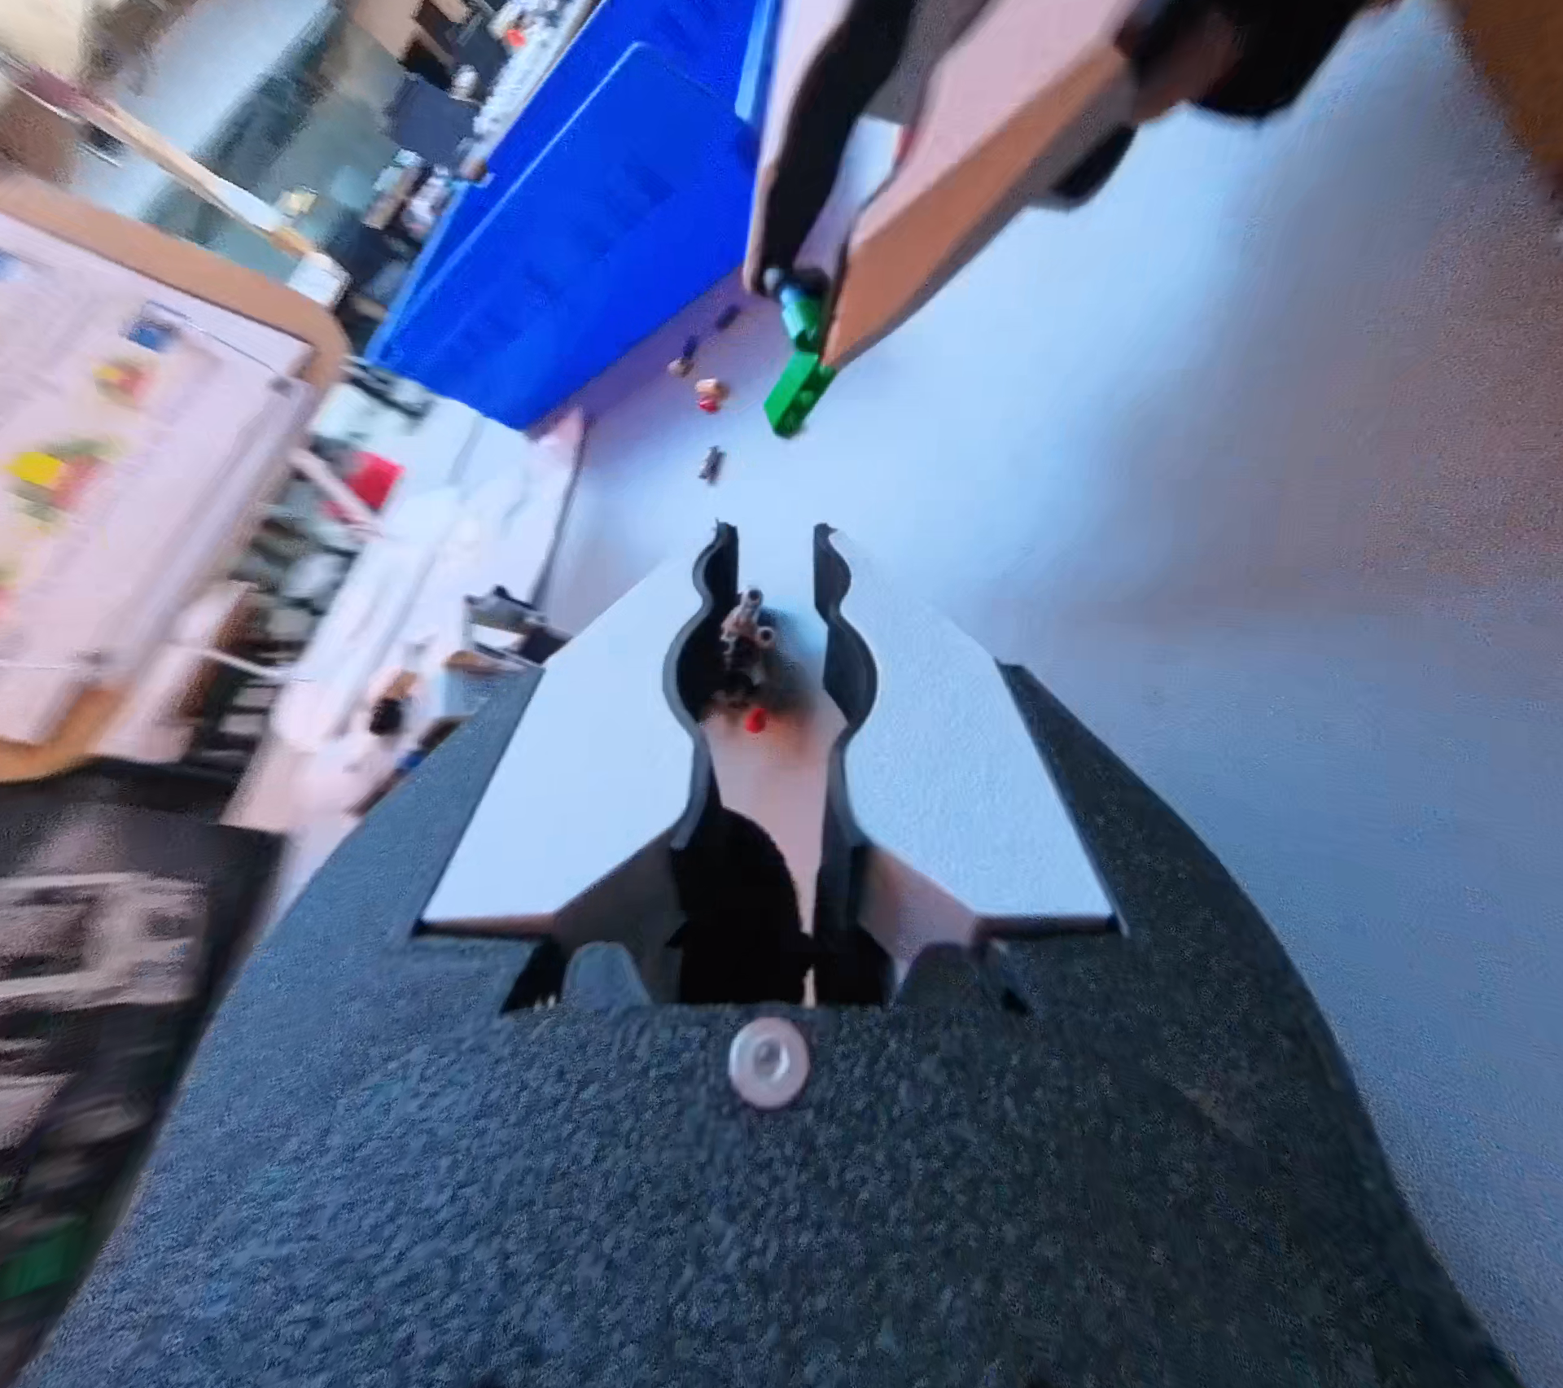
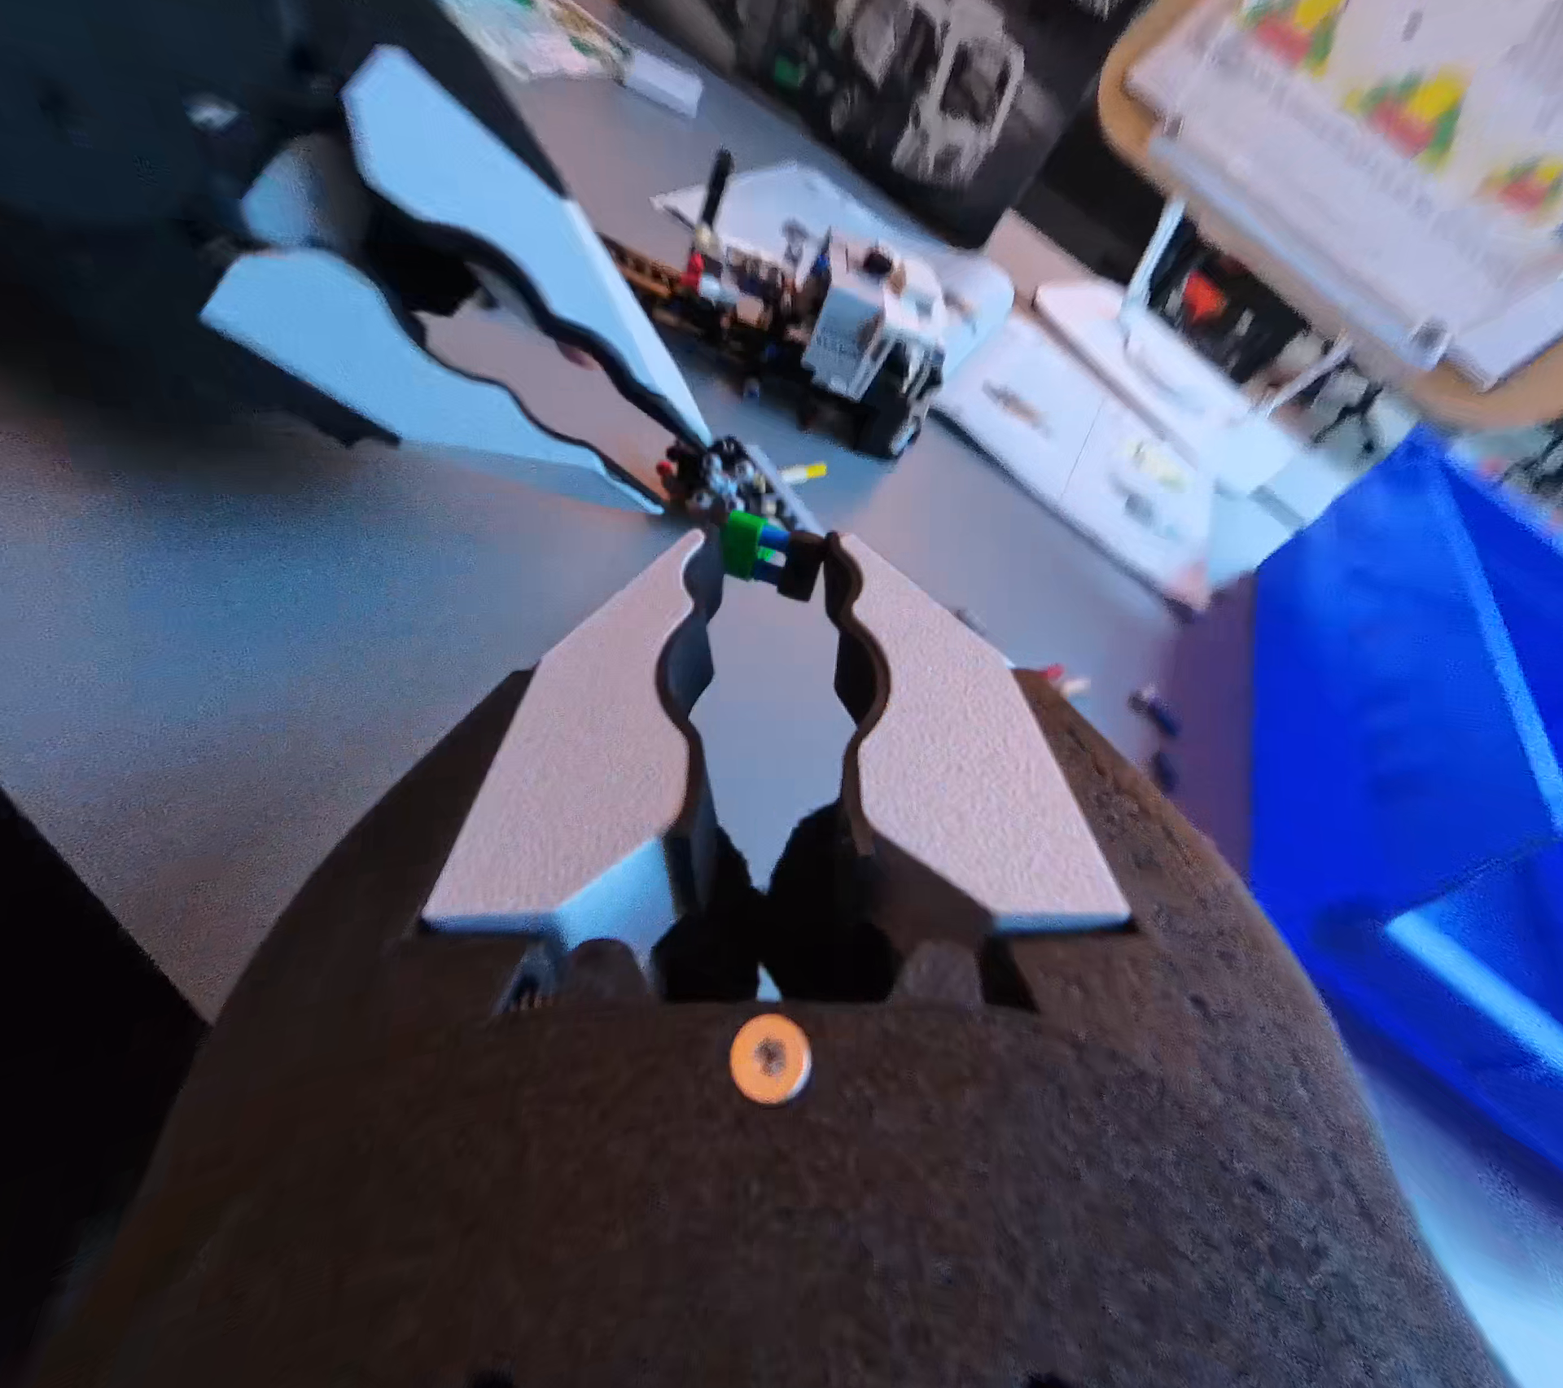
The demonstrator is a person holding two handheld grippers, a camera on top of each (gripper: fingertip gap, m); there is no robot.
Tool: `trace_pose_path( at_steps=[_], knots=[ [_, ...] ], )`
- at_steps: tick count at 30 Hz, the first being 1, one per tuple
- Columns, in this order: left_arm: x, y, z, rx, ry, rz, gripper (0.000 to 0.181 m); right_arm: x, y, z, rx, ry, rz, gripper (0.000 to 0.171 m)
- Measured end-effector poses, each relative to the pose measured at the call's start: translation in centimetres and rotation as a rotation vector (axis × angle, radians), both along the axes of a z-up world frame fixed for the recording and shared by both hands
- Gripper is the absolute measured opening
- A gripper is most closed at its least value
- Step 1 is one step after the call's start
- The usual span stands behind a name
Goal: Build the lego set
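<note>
The right gripper (image 2: 765, 544) pinched a small green, blue & black lego bit (image 2: 765, 548) at its tips, up over the grey table (image 2: 254, 586). The left gripper (image 1: 771, 531) was nearly closed on a small grey-black lego clump (image 1: 744, 641) w/ a red peg. Both clumps sat v. close together. A half-built white lego truck (image 2: 863, 341) stood farther back, a blue bin (image 1: 592, 197) beside the loose bits.
</note>
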State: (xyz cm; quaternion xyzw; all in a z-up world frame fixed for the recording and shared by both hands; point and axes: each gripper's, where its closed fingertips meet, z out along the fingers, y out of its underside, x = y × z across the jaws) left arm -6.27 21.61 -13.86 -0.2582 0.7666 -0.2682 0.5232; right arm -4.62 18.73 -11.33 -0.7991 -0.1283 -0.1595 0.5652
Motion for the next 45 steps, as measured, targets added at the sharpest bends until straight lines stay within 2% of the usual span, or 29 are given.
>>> trace_pose_path(
  at_steps=[4, 7, 13, 14, 20, 27, 31, 33, 34, 36, 39, 41, 45],
  knots=[
    [-0.8, -0.6, 2.2, -0.623, 0.160, -0.141, 0.024, -1.7, -0.8, 1.7, 0.139, -0.348, 0.107, 0.023],
    [-1.4, -1.3, 3.7, -0.933, 0.291, -0.297, 0.030, -3.6, -1.4, 2.9, 0.242, -0.409, 0.217, 0.023],
    [-4.4, -4.6, 5.7, -1.223, 0.479, -0.621, 0.029, -6.5, -2.1, 5.2, 0.427, -0.502, 0.356, 0.022],
    [-4.8, -4.9, 6.1, -1.264, 0.498, -0.667, 0.025, -6.7, -2.0, 5.0, 0.422, -0.524, 0.362, 0.022],
    [-5.5, -5.6, 6.8, -1.354, 0.522, -0.743, 0.006, -7.1, -2.0, 5.0, 0.441, -0.544, 0.372, 0.022],
    [-5.1, -5.2, 6.9, -1.366, 0.472, -0.704, 0.004, -6.9, -1.8, 5.2, 0.395, -0.470, 0.375, 0.022],
    [-4.5, -4.1, 7.4, -1.300, 0.337, -0.647, 0.005, -6.5, -2.5, 6.0, 0.375, -0.337, 0.361, 0.030],
    [-4.0, -3.5, 7.3, -1.172, 0.233, -0.576, 0.005, -5.8, -3.0, 6.4, 0.361, -0.197, 0.345, 0.024],
    [-3.9, -3.3, 7.1, -1.074, 0.175, -0.541, 0.005, -5.3, -2.9, 6.3, 0.330, -0.070, 0.326, 0.022],
    [-3.5, -3.3, 6.1, -0.826, 0.076, -0.465, 0.005, -4.0, -2.3, 5.7, 0.239, 0.267, 0.256, 0.015],
    [-3.1, -3.2, 4.9, -0.499, -0.053, -0.361, 0.005, -4.3, -1.6, 3.5, 0.068, 0.714, 0.257, 0.016],
    [-3.0, -3.4, 4.8, -0.415, -0.093, -0.338, 0.005, -4.4, -1.6, 3.0, 0.048, 0.824, 0.268, 0.016],
    [-3.0, -3.6, 4.5, -0.339, -0.118, -0.321, 0.005, -4.6, -1.2, 1.5, -0.003, 0.778, 0.240, 0.015]
  ],
)
